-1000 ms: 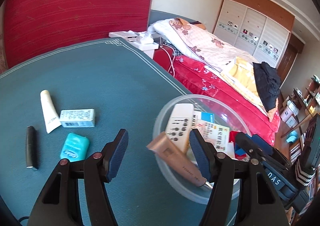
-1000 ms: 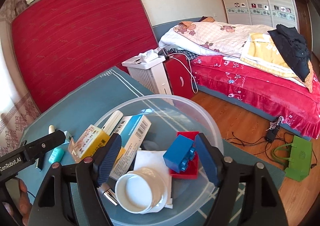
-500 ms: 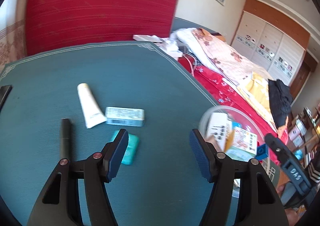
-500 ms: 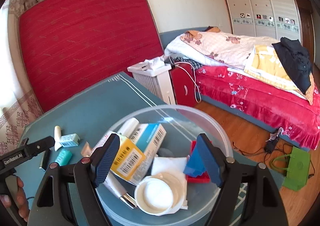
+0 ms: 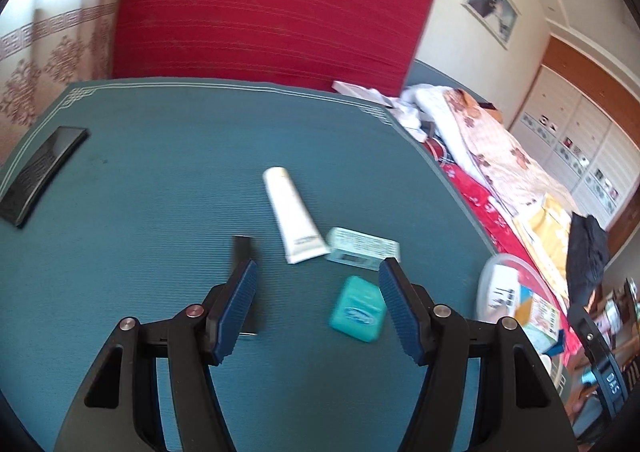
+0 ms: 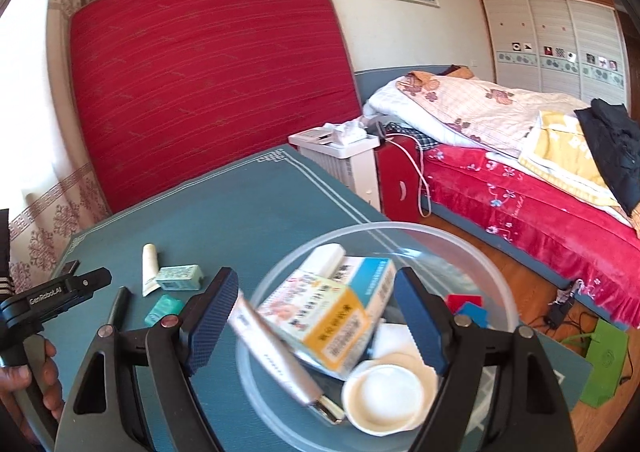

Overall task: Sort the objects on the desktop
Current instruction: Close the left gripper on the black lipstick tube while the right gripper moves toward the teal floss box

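Observation:
My left gripper (image 5: 316,302) is open and empty above the teal table mat (image 5: 140,180). Between and just past its fingers lie a teal floss case (image 5: 357,309), a white tube (image 5: 294,218), a pale green box (image 5: 362,247) and a black pen (image 5: 246,280). My right gripper (image 6: 316,318) is open and empty over the clear plastic bowl (image 6: 472,252), which holds a yellow medicine box (image 6: 320,322), a pink tube (image 6: 276,360), a white lid (image 6: 384,398) and red and blue blocks (image 6: 468,306).
A black remote (image 5: 42,172) lies at the mat's far left. The bowl also shows in the left wrist view (image 5: 516,292) at the table's right edge. A white radiator (image 6: 340,156) and a bed (image 6: 520,156) stand beyond the table.
My left gripper has swung left, away from the bowl, and now faces the loose items on the mat. My right gripper has shifted a little over the bowl.

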Demonstrator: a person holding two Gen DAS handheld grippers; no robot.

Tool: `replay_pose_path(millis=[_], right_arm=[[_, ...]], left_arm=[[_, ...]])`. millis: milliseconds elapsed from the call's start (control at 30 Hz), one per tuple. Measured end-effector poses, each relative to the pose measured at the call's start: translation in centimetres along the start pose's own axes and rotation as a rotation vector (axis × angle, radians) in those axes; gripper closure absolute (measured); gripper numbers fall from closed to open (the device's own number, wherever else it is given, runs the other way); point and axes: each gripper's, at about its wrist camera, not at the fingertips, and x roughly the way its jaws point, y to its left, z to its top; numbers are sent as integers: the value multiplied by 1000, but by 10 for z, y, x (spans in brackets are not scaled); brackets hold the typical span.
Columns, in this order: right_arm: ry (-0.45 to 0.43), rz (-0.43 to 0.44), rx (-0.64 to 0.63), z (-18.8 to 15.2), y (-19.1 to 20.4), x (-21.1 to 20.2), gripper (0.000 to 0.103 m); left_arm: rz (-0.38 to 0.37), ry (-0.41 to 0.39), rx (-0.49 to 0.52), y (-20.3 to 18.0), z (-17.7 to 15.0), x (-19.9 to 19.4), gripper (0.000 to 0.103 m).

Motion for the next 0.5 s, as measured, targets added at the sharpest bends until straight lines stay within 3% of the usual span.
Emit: replay_pose_path(millis=[233,500], right_arm=[[27,75,-58,-6,30,7,19],[69,173,-148,-19,67,17,18]], left_arm=[[141,14,8,29,-2,13,36],[184,48,23,34,-7,33,36]])
